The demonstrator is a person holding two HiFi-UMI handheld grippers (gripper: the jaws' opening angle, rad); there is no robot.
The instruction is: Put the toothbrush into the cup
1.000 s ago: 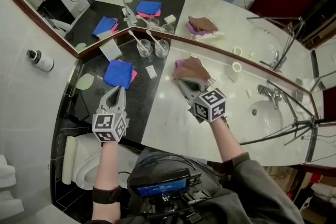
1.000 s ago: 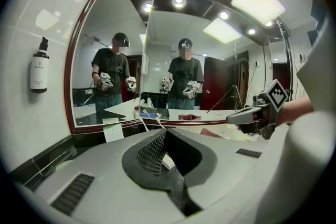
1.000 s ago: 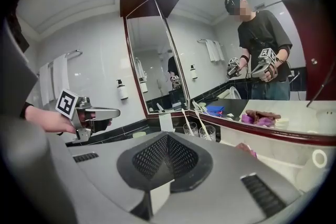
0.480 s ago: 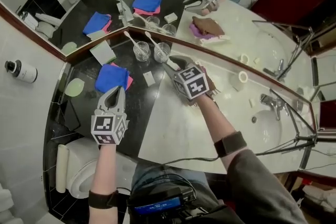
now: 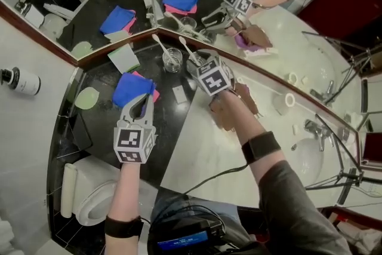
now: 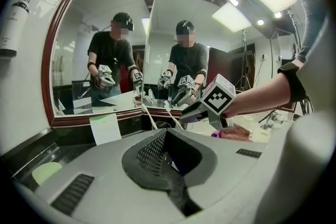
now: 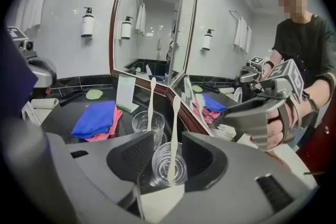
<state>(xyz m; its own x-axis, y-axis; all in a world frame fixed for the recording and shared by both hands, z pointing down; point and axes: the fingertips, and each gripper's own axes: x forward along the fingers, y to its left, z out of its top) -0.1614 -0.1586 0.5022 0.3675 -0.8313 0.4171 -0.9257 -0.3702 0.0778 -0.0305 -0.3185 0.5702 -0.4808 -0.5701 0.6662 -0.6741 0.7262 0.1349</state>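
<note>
Toothbrush [image 7: 172, 136]: a slim, pale cream, one-piece brush. It stands head up in a clear glass cup [image 7: 157, 164], its handle end on the cup's bottom and its rounded head well above the rim, leaning slightly. In the head view the same toothbrush [image 5: 190, 51] slants up and to the left out of the cup, which the gripper mostly hides.

Right gripper [image 7: 168, 147]: the jaws have just been opening and now stand wide apart, one on each side of the cup. The cup and brush are between them, but the pads do not press on the glass. In the head view the right gripper [image 5: 197, 64] points down toward the corner of the mirror [image 7: 152, 13].

Second cup [image 7: 148, 123]: a matching glass just behind and left of the first, holding a second toothbrush [image 7: 150, 105] of the same pale colour, also head up.

Both cups stand on the black counter [image 5: 107, 122] near its seam with the pale counter [image 5: 203, 146].

A blue cloth [image 7: 97, 118] lies on a pink cloth [image 7: 109, 128] left of the cups, and a pale green card [image 7: 126, 93] leans upright against the mirror's frame.

Left gripper [image 6: 169, 162]: jaws closed together with nothing between them. In the head view the left gripper [image 5: 141, 104] is above the black counter, its tip at the near edge of the blue cloth, apart from both cups.
</note>
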